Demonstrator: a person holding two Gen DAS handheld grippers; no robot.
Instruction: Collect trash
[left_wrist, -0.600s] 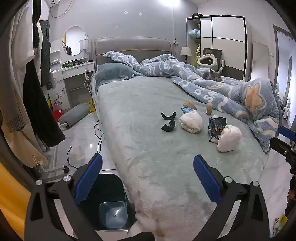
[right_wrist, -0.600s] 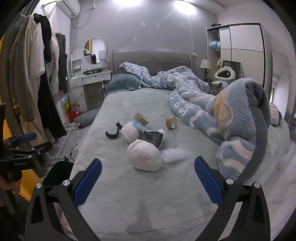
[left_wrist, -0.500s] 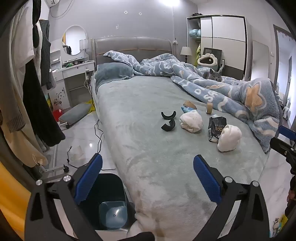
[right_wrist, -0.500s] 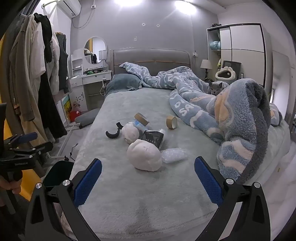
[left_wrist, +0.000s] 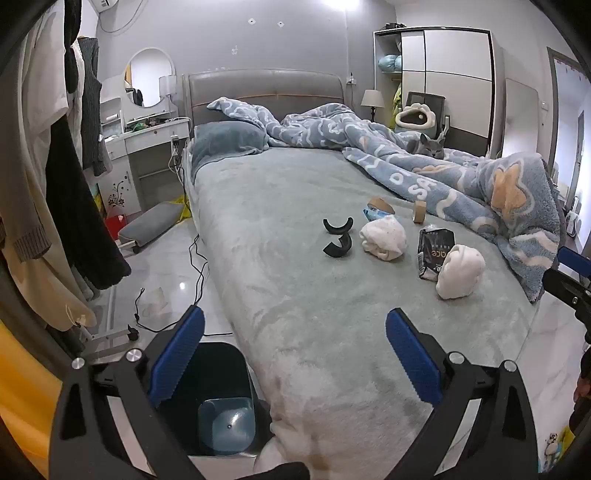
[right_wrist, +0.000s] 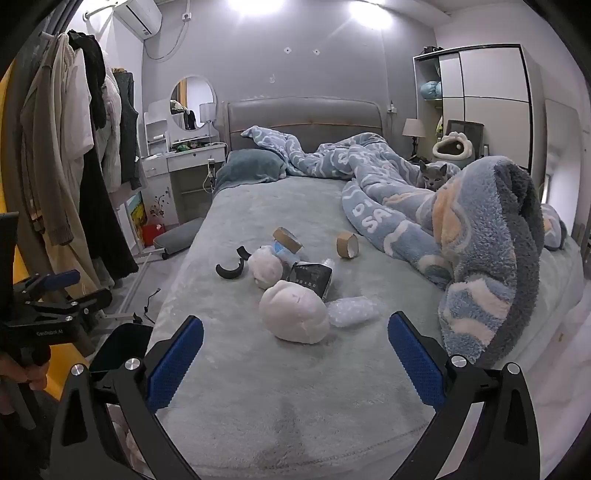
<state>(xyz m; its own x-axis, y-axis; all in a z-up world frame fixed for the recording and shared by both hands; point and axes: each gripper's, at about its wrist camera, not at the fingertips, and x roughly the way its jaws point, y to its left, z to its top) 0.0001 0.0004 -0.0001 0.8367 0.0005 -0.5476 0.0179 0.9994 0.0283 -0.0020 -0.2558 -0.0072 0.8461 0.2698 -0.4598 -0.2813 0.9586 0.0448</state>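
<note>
Left tongs (left_wrist: 293, 350) wide open, nothing between the blue pads, poised over the foot of the bed (left_wrist: 295, 295). Right tongs (right_wrist: 295, 352) likewise wide open and empty, aimed up the bed.

Trash clustered mid-bed: near white wad (right_wrist: 293, 314) closest to right tongs, clear plastic bag (right_wrist: 351, 310) touching its right side, black pouch (right_wrist: 310, 277) just behind. Second white wad (right_wrist: 264, 266) beyond, with blue wrapper (right_wrist: 286, 254) and cardboard tape core (right_wrist: 287, 238) at its far side. Second tape roll (right_wrist: 347, 244) apart to the right. Two black curved pieces (left_wrist: 337, 238) left of the cluster.

Dark bin (left_wrist: 218, 398) on the floor at the bed's left foot corner, below left tongs. Rumpled blue duvet (right_wrist: 461, 229) along the right side; grey cat (right_wrist: 430, 176) behind it.
</note>
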